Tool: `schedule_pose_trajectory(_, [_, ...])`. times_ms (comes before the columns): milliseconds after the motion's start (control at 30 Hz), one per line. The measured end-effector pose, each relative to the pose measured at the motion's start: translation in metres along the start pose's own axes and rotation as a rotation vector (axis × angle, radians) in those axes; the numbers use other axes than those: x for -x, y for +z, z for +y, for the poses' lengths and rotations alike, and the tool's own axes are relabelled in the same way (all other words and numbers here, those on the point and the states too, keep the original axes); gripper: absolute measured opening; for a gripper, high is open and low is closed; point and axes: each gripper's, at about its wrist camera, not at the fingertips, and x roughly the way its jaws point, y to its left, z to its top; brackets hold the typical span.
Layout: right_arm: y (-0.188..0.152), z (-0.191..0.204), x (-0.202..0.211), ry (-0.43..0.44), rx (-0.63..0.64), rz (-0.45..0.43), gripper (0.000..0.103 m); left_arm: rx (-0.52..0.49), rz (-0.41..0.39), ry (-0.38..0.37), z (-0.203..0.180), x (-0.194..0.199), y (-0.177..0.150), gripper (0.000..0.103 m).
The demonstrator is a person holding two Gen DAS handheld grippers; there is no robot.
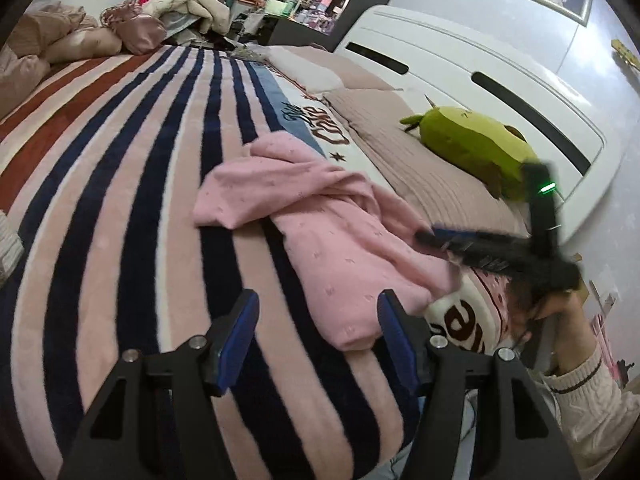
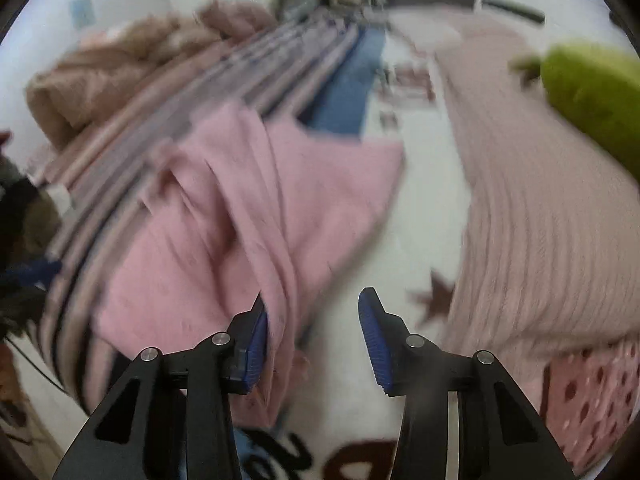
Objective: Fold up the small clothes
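Observation:
A pink small garment (image 1: 320, 224) lies crumpled on the striped blanket (image 1: 120, 184) of a bed. My left gripper (image 1: 318, 332) is open just above the blanket. The garment's near end sits between its blue pads, close to the right one. My right gripper (image 1: 430, 238) shows blurred at the garment's right edge, held by a person's hand (image 1: 560, 304). In the right wrist view the right gripper (image 2: 314, 340) is open over the pink garment (image 2: 240, 208). A fold of cloth rests by its left pad, and the right pad is bare. The picture is blurred.
A green plush toy (image 1: 476, 148) lies on the ribbed beige cover (image 1: 420, 168) by the white headboard (image 1: 460, 68). Crumpled bedding (image 1: 60, 40) is heaped at the far left. A white cloth with dark red letters (image 1: 464, 320) lies under the garment's right side.

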Motion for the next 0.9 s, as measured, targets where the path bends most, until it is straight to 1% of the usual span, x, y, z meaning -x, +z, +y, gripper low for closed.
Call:
schedule_pose_trajectory(67, [0.016, 0.015, 0.013, 0.030, 0.049, -0.068, 0.045, 0.003, -0.009, 0.019, 0.006, 0.003, 0.000, 0.057])
schedule_pose_trajectory(100, [0.027, 0.026, 0.015, 0.056, 0.081, -0.077, 0.053, 0.008, -0.013, 0.029, 0.009, 0.003, 0.002, 0.057])
schedule_pose_trajectory(133, [0.040, 0.039, 0.011, 0.073, 0.122, -0.068, 0.061, 0.014, -0.017, 0.033, 0.011, 0.005, 0.002, 0.057])
schedule_pose_trajectory(167, [0.048, 0.048, 0.005, 0.073, 0.155, -0.057, 0.064, 0.019, -0.021, 0.033, 0.014, 0.006, 0.003, 0.057])
schedule_pose_trajectory(233, [0.063, 0.072, -0.017, 0.034, 0.260, -0.027, 0.069, 0.032, -0.030, 0.033, 0.019, 0.009, 0.003, 0.058])
schedule_pose_trajectory(300, [0.072, 0.096, -0.053, -0.020, 0.371, 0.042, 0.070, 0.038, -0.036, 0.041, 0.023, 0.012, 0.003, 0.058])
schedule_pose_trajectory(367, [0.072, 0.109, -0.080, -0.028, 0.437, 0.096, 0.067, 0.044, -0.036, 0.050, 0.028, 0.013, 0.003, 0.058])
schedule_pose_trajectory(400, [0.073, 0.112, -0.090, -0.045, 0.462, 0.104, 0.061, 0.047, -0.035, 0.053, 0.030, 0.012, 0.004, 0.058])
schedule_pose_trajectory(433, [0.076, 0.111, -0.092, -0.063, 0.462, 0.084, 0.046, 0.052, -0.034, 0.056, 0.032, 0.012, 0.004, 0.058])
schedule_pose_trajectory(467, [0.078, 0.106, -0.091, -0.058, 0.437, 0.067, 0.039, 0.058, -0.033, 0.055, 0.035, 0.011, 0.005, 0.058])
schedule_pose_trajectory(500, [0.083, 0.095, -0.085, -0.038, 0.376, 0.052, 0.029, 0.060, -0.032, 0.052, 0.036, 0.010, 0.005, 0.058])
schedule_pose_trajectory(533, [0.088, 0.082, -0.081, -0.015, 0.295, 0.037, 0.026, 0.064, -0.029, 0.046, 0.037, 0.008, 0.006, 0.058])
schedule_pose_trajectory(567, [0.095, 0.058, -0.077, -0.010, 0.191, 0.024, 0.025, 0.067, -0.022, 0.036, 0.038, 0.004, 0.008, 0.058])
schedule_pose_trajectory(600, [0.098, 0.043, -0.077, -0.028, 0.129, 0.023, 0.024, 0.067, -0.017, 0.028, 0.038, 0.001, 0.009, 0.058])
schedule_pose_trajectory(633, [0.099, 0.026, -0.078, -0.065, 0.081, 0.027, 0.023, 0.065, -0.012, 0.017, 0.036, -0.002, 0.010, 0.058])
schedule_pose_trajectory(667, [0.097, 0.004, -0.080, -0.122, 0.033, 0.043, 0.023, 0.061, -0.004, -0.010, 0.034, -0.008, 0.012, 0.060])
schedule_pose_trajectory(733, [0.090, -0.030, -0.085, -0.180, -0.053, 0.090, 0.022, 0.058, 0.015, -0.063, 0.029, -0.018, 0.013, 0.063])
schedule_pose_trajectory(767, [0.087, -0.047, -0.088, -0.246, -0.091, 0.111, 0.022, 0.057, 0.028, -0.089, 0.026, -0.025, 0.014, 0.063])
schedule_pose_trajectory(800, [0.082, -0.060, -0.086, -0.268, -0.115, 0.121, 0.022, 0.055, 0.040, -0.111, 0.022, -0.031, 0.014, 0.063])
schedule_pose_trajectory(833, [0.079, -0.070, -0.082, -0.242, -0.144, 0.125, 0.022, 0.052, 0.048, -0.130, 0.019, -0.036, 0.015, 0.063])
schedule_pose_trajectory(867, [0.074, -0.078, -0.069, -0.154, -0.192, 0.104, 0.022, 0.048, 0.059, -0.155, 0.015, -0.043, 0.015, 0.064])
schedule_pose_trajectory(900, [0.069, -0.080, -0.056, -0.078, -0.214, 0.076, 0.022, 0.046, 0.073, -0.172, 0.012, -0.050, 0.015, 0.064])
